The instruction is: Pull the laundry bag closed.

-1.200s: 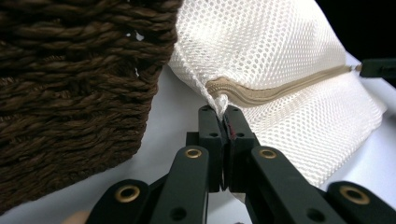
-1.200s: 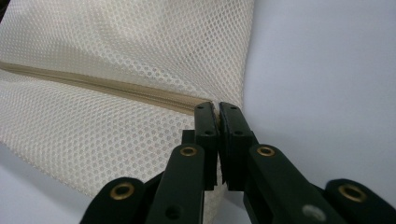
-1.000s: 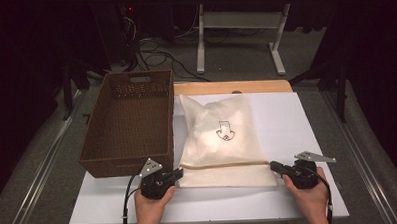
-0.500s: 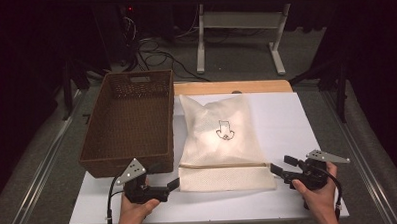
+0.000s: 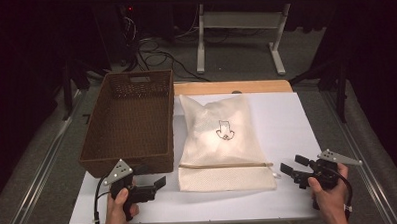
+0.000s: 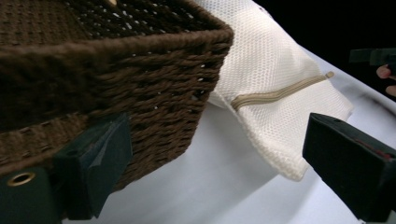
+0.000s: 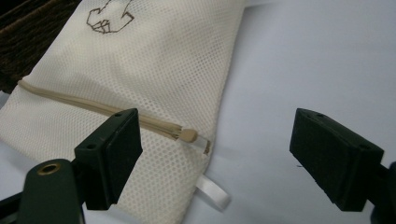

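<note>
A white mesh bag (image 5: 221, 141) with a tan zipper (image 5: 226, 165) and a small embroidered figure lies flat on the white table (image 5: 297, 123). My left gripper (image 5: 161, 182) stands off the bag's near left corner, beside the basket's front. Its jaws have just opened wide and eased in a little, with nothing between them. My right gripper (image 5: 293, 164) is off the near right corner, its jaws just opened further and also empty. In the left gripper view the bag (image 6: 275, 79) lies ahead of the gripper (image 6: 217, 140). In the right gripper view the zipper pull (image 7: 189, 135) sits between the spread jaws of the gripper (image 7: 217, 130), untouched.
A brown wicker basket (image 5: 128, 125) stands left of the bag, its corner (image 6: 140, 70) close to my left gripper. A white loop (image 7: 212, 191) sticks out of the bag's near edge. Bare table lies to the right of the bag. A wooden strip (image 5: 235, 86) runs along the far edge.
Both grippers were shut at the bag's near corners. They have since opened and drawn away outward, the left one to the left, the right one to the right. The bag lies still.
</note>
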`<action>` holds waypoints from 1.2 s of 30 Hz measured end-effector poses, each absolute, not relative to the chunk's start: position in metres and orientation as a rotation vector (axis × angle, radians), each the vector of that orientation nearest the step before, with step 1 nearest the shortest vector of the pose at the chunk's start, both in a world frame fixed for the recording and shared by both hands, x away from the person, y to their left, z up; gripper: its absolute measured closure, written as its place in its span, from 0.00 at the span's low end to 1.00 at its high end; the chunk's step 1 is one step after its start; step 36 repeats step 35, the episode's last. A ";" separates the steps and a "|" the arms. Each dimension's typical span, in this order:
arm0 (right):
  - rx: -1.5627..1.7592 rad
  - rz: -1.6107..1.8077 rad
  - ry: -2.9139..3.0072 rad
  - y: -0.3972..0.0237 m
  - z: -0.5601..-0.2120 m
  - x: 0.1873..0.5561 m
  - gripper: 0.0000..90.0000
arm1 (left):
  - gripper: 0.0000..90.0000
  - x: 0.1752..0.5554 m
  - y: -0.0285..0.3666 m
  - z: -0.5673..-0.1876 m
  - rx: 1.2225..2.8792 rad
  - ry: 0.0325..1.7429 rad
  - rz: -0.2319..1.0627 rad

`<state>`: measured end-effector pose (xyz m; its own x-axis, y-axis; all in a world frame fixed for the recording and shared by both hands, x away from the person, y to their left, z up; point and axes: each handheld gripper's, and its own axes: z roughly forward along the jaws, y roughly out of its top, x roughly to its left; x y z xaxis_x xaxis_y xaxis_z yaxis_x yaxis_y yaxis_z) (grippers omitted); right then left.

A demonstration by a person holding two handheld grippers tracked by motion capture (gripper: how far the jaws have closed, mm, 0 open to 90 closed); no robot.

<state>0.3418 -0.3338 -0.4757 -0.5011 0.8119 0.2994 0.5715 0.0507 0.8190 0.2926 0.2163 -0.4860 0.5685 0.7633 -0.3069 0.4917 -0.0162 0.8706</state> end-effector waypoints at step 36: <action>1.493 1.382 1.997 -0.374 -0.481 0.338 0.20 | 0.07 0.272 0.282 -0.493 1.629 1.199 0.465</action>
